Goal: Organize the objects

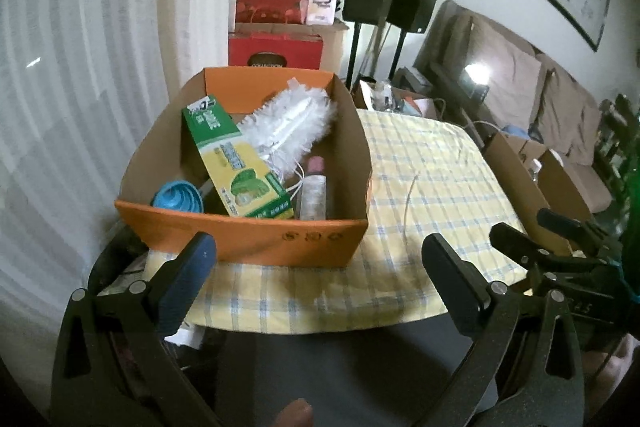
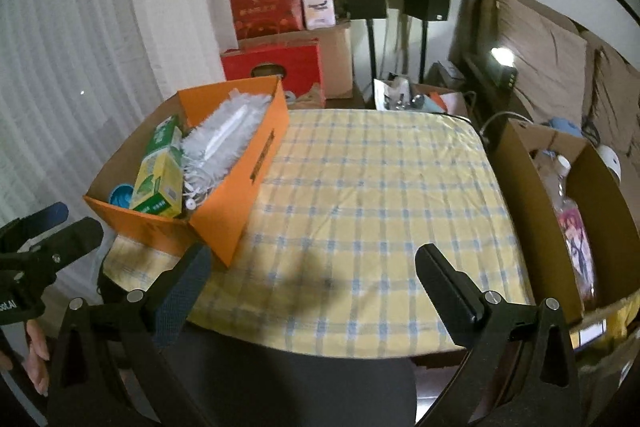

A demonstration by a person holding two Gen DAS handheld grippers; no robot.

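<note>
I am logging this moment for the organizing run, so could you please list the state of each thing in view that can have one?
left hand-held gripper: open, holding nothing
right hand-held gripper: open, holding nothing
orange box: open-topped, partly filled
green and yellow carton: tilted inside the orange box
white duster: leaning in the orange box
blue funnel: collapsed, in the orange box
brown box: open-topped, bottle inside
checked tablecloth: spread flat, bare between the boxes
</note>
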